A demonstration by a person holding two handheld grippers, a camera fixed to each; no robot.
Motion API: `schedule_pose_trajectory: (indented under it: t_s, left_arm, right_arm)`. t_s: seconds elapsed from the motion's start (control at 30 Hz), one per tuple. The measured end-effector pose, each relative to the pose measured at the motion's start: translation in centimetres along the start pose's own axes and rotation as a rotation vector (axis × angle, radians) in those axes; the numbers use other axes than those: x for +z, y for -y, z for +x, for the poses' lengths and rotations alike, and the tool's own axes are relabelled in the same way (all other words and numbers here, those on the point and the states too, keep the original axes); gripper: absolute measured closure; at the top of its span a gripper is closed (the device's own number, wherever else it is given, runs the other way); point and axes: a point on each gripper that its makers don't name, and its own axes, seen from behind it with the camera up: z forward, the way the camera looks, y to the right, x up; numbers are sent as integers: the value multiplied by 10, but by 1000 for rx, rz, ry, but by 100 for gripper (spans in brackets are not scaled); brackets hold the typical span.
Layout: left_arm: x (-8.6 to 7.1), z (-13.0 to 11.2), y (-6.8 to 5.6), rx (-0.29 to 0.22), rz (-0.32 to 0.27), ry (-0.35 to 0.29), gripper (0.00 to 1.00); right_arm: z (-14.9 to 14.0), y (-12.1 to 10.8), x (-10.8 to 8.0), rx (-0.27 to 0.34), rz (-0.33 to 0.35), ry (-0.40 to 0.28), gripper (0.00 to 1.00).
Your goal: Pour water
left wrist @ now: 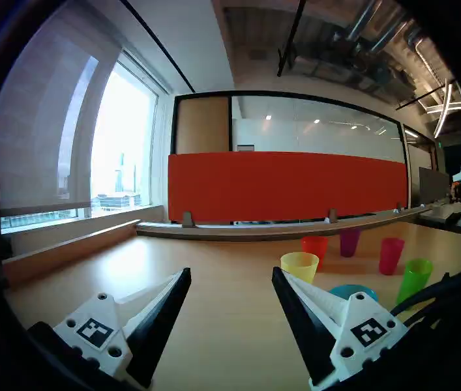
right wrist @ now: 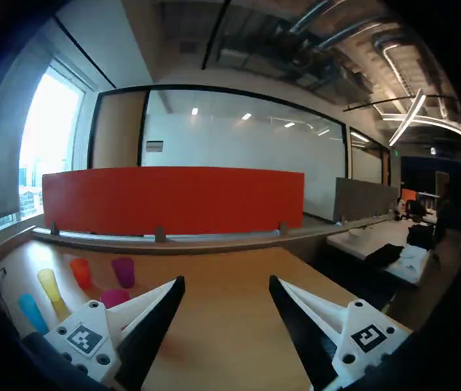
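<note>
Coloured cups (left wrist: 349, 241) on the desk (left wrist: 230, 332), nothing gripped.
Left gripper (left wrist: 230, 274) and right gripper (right wrist: 225, 280) hang with fingers spread, empty. The yellow cup (left wrist: 300, 265) stands close among neighbours; a wide reach could topple one. Which holds water I cannot tell.

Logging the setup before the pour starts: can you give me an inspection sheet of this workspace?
Surface: wooden table, no spills seen.
Job's things: six upright cups grouped together: yellow cup, red cup, purple cup, pink cup, green cup, blue cup.
Clutter: nothing seen.
Grippers: left claw open, right claw open, both above the table, holding nothing.
Cables: black cables beside the left claw.
Surroundings: red divider, window, neighbouring desk.
</note>
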Motion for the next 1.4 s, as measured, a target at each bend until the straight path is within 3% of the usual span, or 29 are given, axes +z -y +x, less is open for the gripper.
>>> schedule_pose_trajectory:
  t_s: [0.5,0.9,1.17,1.4]
  left_arm:
    - [-1,-2,2,1,4,0,8]
    - [0,-2,3,1,4,-1,8]
    - [0,-3,2,1,4,-1,8]
    - [0,-4,1,1,4,-1,8]
  right_arm:
    - [0,0,5,6,16,-14,0]
    - [34,4,16,7,40,-118,0]
    - [15,33,19,-33,95,-137,0]
    - [-24,46,25,30,158,-130,0]
